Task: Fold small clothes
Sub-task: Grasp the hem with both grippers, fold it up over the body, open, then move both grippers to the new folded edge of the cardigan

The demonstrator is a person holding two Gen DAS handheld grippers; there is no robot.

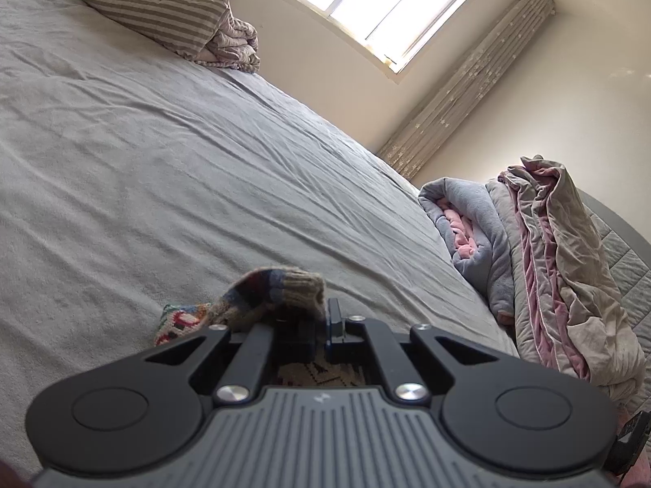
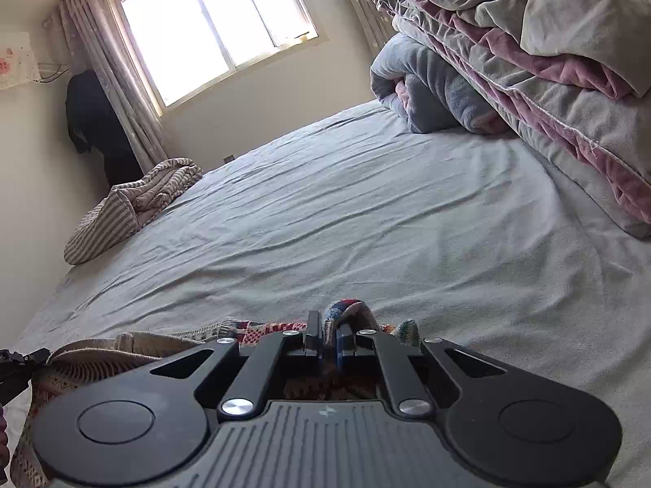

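Two hand-held grippers, left and right, each pinch the knitted garment's edge above wide bare bedsheet.

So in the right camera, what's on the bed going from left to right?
Striped blanket → knitted garment pinched in the right gripper → rolled blue blanket → grey and pink quilt.

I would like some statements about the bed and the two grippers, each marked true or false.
1. The left gripper is shut on a patterned knit garment. True.
2. The right gripper stands wide open and empty. False: it is shut on the same knitwear.
3. The bed sheet is grey. True.
4. The striped bedding lies beside the pink and grey quilt. False: they lie at opposite sides of the bed.
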